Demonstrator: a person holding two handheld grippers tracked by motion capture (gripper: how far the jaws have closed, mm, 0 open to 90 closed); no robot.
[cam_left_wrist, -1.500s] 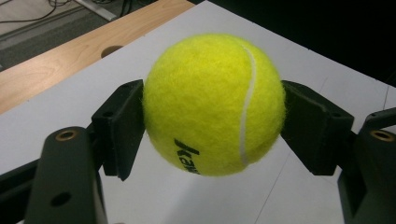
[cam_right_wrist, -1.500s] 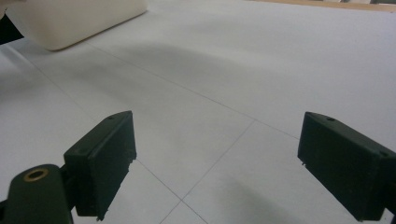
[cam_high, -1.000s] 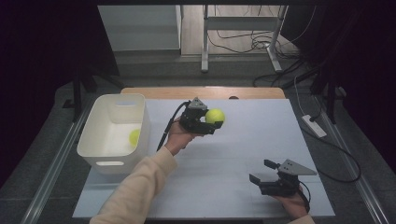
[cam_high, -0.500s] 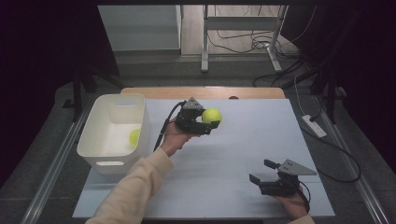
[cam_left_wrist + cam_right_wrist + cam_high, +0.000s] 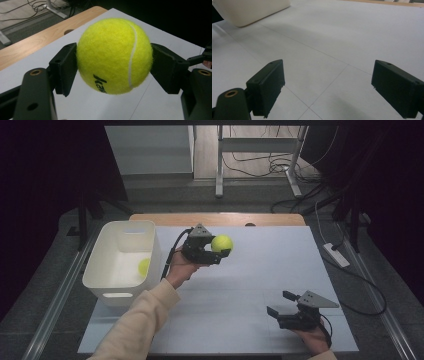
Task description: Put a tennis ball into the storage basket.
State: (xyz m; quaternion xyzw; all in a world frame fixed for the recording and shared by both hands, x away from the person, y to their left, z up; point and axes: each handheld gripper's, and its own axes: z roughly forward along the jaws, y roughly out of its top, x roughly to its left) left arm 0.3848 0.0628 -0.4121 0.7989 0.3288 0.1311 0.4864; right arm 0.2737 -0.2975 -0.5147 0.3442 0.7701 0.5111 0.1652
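A yellow tennis ball (image 5: 221,243) (image 5: 114,55) is held above the white table mat, clamped between the black jaws of my left gripper (image 5: 220,246) (image 5: 113,67), which is shut on it. The pads press on both sides of the ball. To its left stands a white bin (image 5: 107,275) with a second yellow ball (image 5: 144,266) inside. My right gripper (image 5: 278,304) (image 5: 328,90) rests low near the table's front right, jaws wide open with nothing between them.
The white mat (image 5: 260,270) covers a wooden table whose far edge (image 5: 220,219) shows behind. The white bin's corner (image 5: 249,11) appears at the top left of the right gripper view. A power strip (image 5: 336,255) and cables lie on the floor to the right.
My left gripper has shifted slightly left and toward the bin with the ball still held. The right gripper has not moved.
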